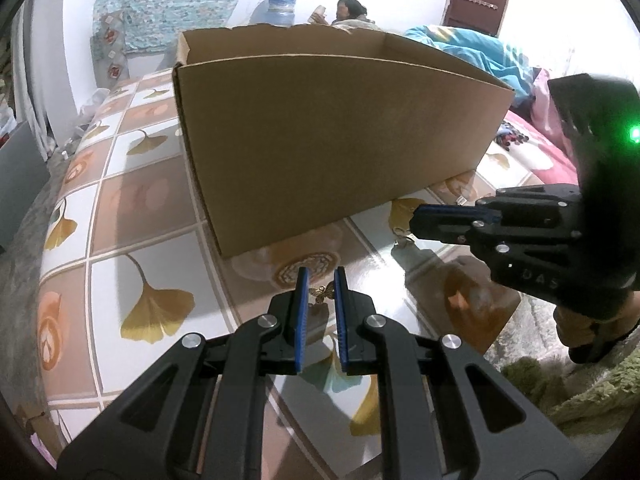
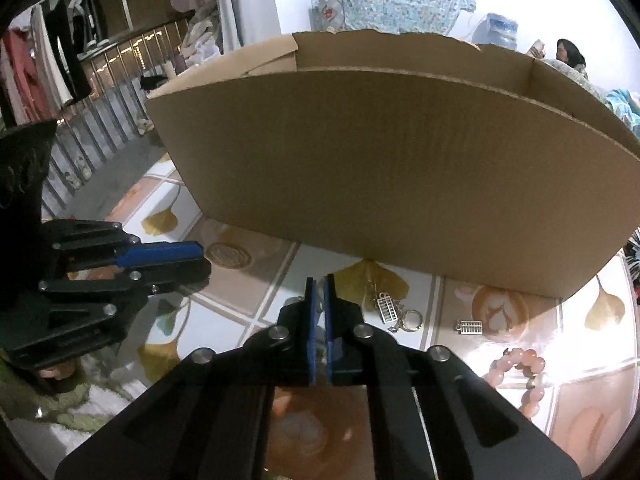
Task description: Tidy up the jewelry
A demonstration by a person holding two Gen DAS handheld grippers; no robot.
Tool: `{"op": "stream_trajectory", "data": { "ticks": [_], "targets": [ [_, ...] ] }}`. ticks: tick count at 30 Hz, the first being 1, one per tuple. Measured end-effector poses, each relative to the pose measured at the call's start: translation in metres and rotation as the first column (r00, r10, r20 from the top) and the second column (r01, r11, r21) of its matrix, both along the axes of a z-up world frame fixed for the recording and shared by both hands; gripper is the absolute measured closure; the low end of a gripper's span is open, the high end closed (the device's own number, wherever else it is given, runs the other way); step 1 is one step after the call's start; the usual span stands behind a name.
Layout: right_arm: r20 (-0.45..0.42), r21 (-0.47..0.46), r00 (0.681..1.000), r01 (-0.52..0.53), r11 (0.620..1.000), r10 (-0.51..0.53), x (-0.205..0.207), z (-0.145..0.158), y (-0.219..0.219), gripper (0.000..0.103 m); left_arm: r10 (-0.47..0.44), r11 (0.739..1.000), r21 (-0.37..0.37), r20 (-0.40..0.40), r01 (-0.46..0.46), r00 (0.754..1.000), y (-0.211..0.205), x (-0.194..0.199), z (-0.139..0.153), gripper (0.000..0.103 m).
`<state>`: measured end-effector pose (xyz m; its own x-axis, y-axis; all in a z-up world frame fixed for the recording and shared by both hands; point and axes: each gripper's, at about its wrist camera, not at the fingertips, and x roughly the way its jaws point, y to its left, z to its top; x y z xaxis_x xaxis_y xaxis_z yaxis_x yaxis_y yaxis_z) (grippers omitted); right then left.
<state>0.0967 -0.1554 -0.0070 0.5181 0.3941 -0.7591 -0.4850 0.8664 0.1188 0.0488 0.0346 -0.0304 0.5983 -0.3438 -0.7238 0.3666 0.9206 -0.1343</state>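
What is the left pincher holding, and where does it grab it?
The left gripper pinches a small gold butterfly charm, one pad on each wing edge, near its fingertips.

"DAS" shows on the right hand-held gripper (image 1: 416,222)

Water jug (image 1: 281,7), hanging clothes (image 2: 52,60).

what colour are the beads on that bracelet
Pale pink, on the bead bracelet; clearest in the right wrist view.
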Motion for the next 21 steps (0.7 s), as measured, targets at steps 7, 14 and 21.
{"op": "stream_trajectory", "data": {
  "ticks": [7, 14, 21],
  "targets": [
    [-0.005, -0.035, 1.000, -0.003, 0.999, 0.003, 0.000, -0.006, 0.007, 0.073, 0.000, 1.000, -0.007, 0.002, 0.000, 1.000, 0.004, -0.001, -0.001, 0.092],
    [0.005, -0.093, 1.000, -0.017, 0.995, 0.017, 0.007, -0.010, 0.019, 0.079, -0.007, 1.000, -0.016, 0.005, 0.007, 1.000, 0.007, 0.001, -0.001, 0.092],
    [-0.033, -0.055, 0.999, 0.000, 0.998, -0.002, 0.014, -0.011, 0.016, 0.086, 0.000, 1.000, -0.018, 0.005, 0.000, 1.000, 0.010, 0.005, 0.001, 0.092]
  ]
}}
